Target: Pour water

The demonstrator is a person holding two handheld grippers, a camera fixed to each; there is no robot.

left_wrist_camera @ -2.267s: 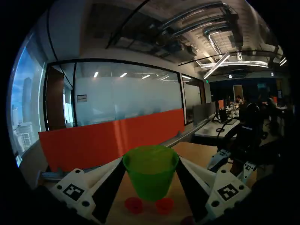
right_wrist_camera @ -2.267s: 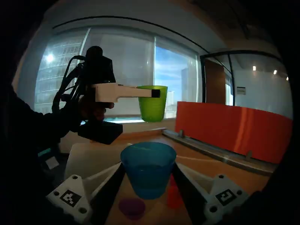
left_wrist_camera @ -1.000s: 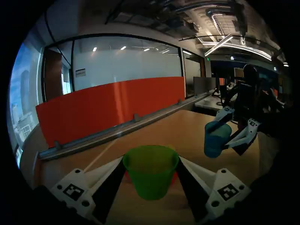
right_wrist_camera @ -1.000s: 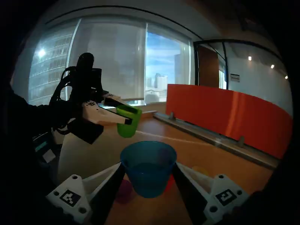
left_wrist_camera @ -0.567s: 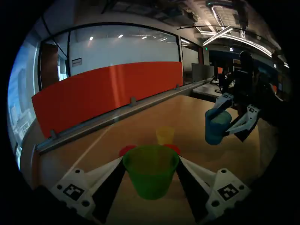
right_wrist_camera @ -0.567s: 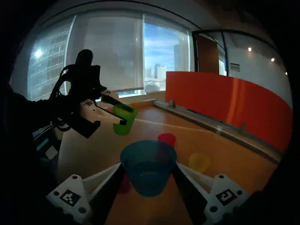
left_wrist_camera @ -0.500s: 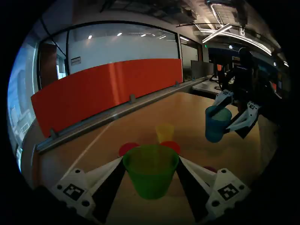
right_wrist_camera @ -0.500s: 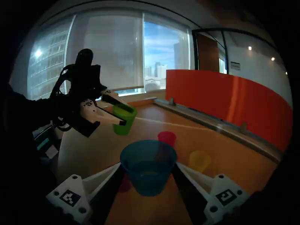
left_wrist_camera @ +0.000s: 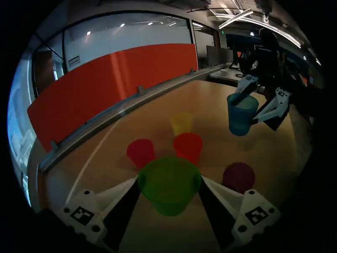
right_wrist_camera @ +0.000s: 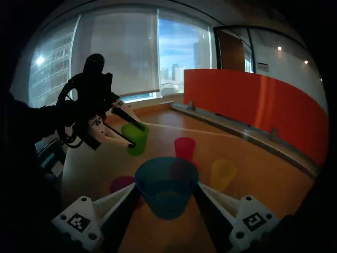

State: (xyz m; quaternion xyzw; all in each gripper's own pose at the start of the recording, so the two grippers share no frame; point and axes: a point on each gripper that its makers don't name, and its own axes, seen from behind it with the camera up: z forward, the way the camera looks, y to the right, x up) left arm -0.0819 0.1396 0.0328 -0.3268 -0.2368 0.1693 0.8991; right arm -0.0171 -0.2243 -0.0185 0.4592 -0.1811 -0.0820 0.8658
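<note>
In the left gripper view, the fingers of our left gripper press on both sides of the green cup, held upright above the table. Farther off the blue cup hangs in the air, well apart, and small cups stand below. In the right gripper view, the right gripper clamps the blue cup between its fingers, and a little water seems to lie at its bottom. We judge that we must bring the blue rim just over the green mouth, hold the green cup level, then tilt slowly. We can read no brand; there are only square black-and-white markers on the fingers, and the wall notice is too small to read.
</note>
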